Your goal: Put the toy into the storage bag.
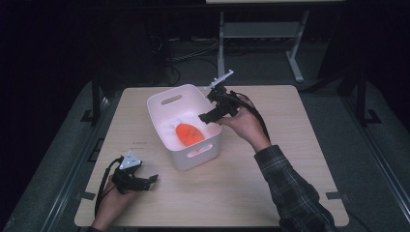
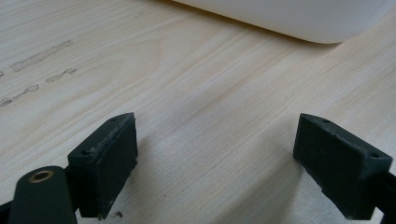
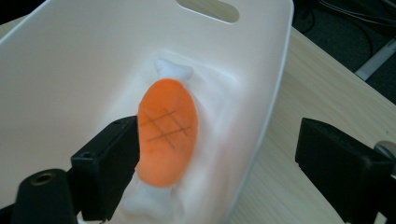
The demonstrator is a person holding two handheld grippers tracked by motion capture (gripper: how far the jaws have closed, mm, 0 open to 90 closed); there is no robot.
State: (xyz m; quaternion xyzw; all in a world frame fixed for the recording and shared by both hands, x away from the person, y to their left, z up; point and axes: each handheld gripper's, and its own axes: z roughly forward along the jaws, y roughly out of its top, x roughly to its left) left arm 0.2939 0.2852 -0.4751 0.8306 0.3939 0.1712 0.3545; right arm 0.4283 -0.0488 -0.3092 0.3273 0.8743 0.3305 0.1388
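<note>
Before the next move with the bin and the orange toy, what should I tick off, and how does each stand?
1. Orange toy lies inside the white bin: ok.
2. Right gripper open, nothing between its jaws: ok.
3. Right gripper clear of the bin's rim: cannot tell.
4. Left gripper open, holding nothing, over bare table: ok.
5. Bin upright, fully on the table: ok.

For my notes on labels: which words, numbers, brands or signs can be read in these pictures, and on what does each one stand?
No readable text.
Orange plush toy in the white bin: a dark crosshatch of lines, no letters.
Table: a small dark mark near the left gripper, too small to read.
</note>
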